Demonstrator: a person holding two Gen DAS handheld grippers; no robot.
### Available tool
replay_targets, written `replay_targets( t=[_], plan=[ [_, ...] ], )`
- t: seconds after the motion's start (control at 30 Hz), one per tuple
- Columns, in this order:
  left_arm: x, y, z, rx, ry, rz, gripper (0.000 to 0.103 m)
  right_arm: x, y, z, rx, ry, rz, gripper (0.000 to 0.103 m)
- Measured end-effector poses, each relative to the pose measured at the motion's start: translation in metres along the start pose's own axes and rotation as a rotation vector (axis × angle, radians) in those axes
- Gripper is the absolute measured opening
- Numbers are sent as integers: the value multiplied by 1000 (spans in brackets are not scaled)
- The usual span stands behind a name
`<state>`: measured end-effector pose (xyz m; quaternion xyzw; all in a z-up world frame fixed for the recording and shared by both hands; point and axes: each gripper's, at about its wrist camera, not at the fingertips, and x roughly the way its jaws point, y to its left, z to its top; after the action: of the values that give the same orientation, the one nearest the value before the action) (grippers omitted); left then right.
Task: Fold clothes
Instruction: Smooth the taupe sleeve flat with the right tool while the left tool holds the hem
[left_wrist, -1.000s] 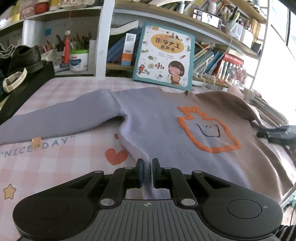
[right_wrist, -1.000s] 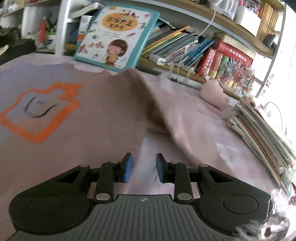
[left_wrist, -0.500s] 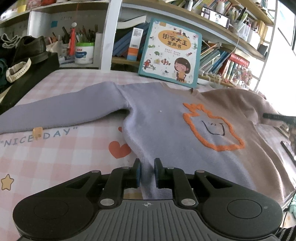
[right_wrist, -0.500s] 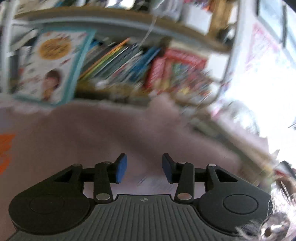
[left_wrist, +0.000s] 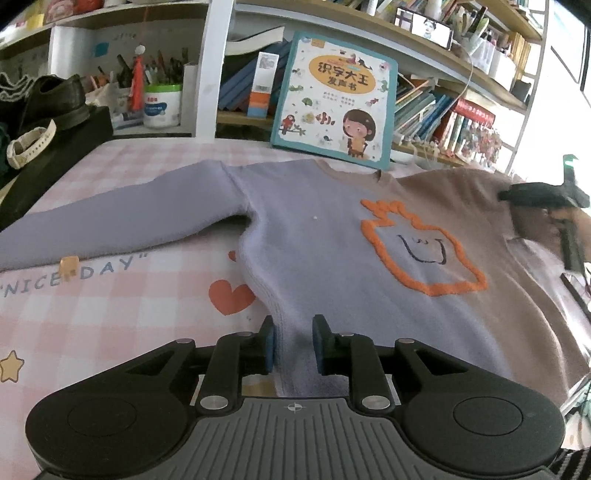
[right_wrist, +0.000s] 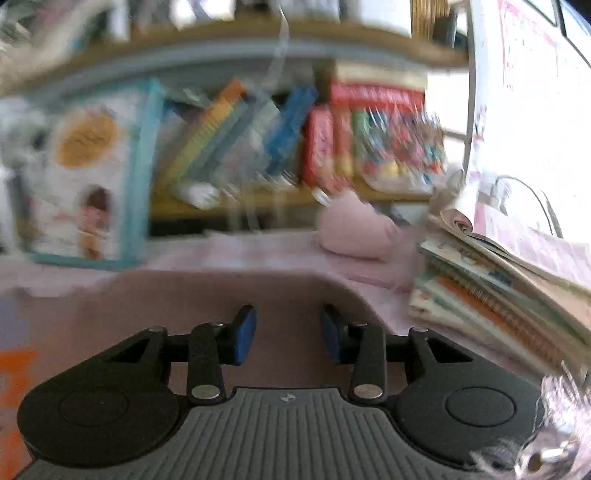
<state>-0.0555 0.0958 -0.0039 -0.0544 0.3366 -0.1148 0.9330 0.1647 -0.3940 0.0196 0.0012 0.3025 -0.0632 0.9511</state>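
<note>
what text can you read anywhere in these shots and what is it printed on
"NICE DAY": on the pink checked tablecloth, beside the sweater.
"识字大王 发声书": on the cover of the picture book leaning on the shelf.
White tub label: too small to read.
Spines of the shelved books: too small to read.
Right wrist view: all blurred, nothing readable.

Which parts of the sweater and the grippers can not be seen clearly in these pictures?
- Sweater hem, left wrist view: hidden behind the left gripper.
- Its purple sleeve's cuff: cut off by the left edge.
- Its brown sleeve, left wrist view: covered by the right gripper, whose fingertips are not visible there.
- Right wrist view: motion blur smears the sweater.
</note>
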Motion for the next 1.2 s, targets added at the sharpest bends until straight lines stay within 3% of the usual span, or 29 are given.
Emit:
replay_targets(
  t=[0.07, 0.13, 0.27, 0.43, 0.53, 0.67, 0.77, 0.87, 0.93, 0.97, 1.1, 1.2],
  plan=[
    [-2, -1, 0, 2, -5, -2, 22, 23, -1, 9, -25, 57, -68, 33],
    [-4, -1, -1, 2, -9, -2, 22, 23, -2, 11, -35, 48, -106, 35],
    [-6, 1, -3, -6, -9, -6, 23, -4, 2, -2, -2, 20, -31, 38],
    [-3, 2, -2, 15, 3, -24, 23, -13, 12, -43, -39, 93, 30, 39],
    [-3, 2, -2, 22, 3, -31, 24, -21, 9, -46, 45, 125, 43, 39],
    [-5, 5, -5, 7, -6, -36, 24, -34, 18, -51, -19, 157, 85, 40],
    [-9, 7, -8, -1, -18, -24, 25, -46, 8, -59, 14, 116, 45, 37],
    [-16, 10, -6, -14, -49, 3, 25, -75, 7, -72, 40, 49, 60, 37],
    [-16, 14, -2, -33, -63, 2, 25, -96, 11, -82, 62, 58, 165, 39],
    [-15, 16, 0, -41, -67, 3, 27, -104, 14, -87, 73, 67, 216, 39],
    [-5, 13, 7, -34, -66, 43, 56, -126, 25, -106, 92, 111, 316, 39],
    [5, 10, 8, -31, -50, 60, 58, -133, 30, -117, 111, 138, 342, 39]
  ],
)
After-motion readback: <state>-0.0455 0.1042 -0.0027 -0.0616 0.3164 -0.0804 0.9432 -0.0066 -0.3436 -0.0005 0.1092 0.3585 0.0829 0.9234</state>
